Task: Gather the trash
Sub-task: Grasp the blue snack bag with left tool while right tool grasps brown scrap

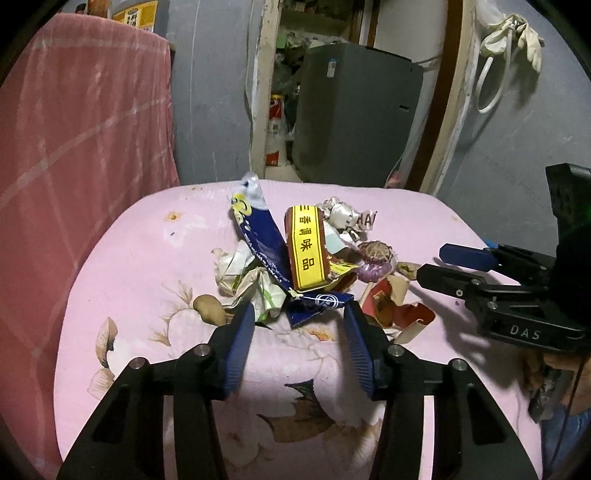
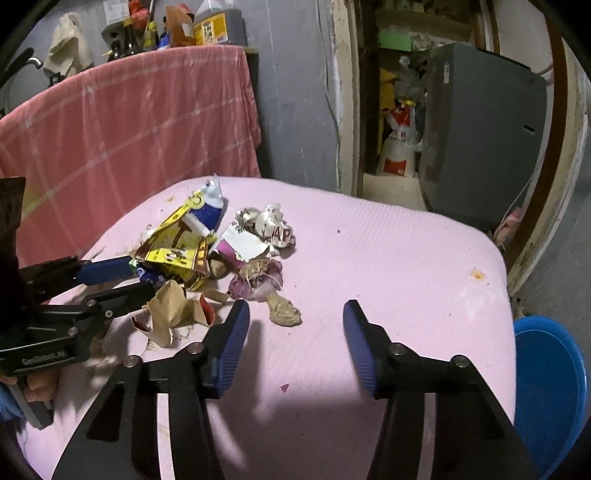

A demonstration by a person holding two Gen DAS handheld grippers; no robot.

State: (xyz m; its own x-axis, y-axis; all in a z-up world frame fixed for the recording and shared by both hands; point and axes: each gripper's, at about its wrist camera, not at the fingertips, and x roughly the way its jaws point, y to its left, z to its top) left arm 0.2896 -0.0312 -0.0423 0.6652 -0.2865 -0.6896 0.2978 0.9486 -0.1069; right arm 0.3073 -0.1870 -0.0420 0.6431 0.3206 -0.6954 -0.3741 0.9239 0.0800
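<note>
A heap of trash lies on a pink cloth-covered table (image 1: 147, 258): a blue wrapper (image 1: 258, 236), a red and yellow packet (image 1: 306, 251), crumpled paper (image 1: 343, 216), a purple onion scrap (image 1: 375, 260), a torn red carton piece (image 1: 391, 306) and a peanut shell (image 1: 210, 308). My left gripper (image 1: 299, 321) is open, its fingertips at the near edge of the heap around the blue wrapper's lower end. My right gripper (image 2: 295, 317) is open and empty, just short of a peanut shell (image 2: 282, 306) and the heap (image 2: 192, 243). It also shows in the left wrist view (image 1: 443, 264), at the heap's right.
A blue basin (image 2: 550, 391) stands below the table's right edge. A pink checked cloth (image 1: 81, 140) hangs at the left. A grey appliance (image 1: 354, 110) stands in the doorway behind, with bags beside it. White gloves (image 1: 517, 29) hang on the wall.
</note>
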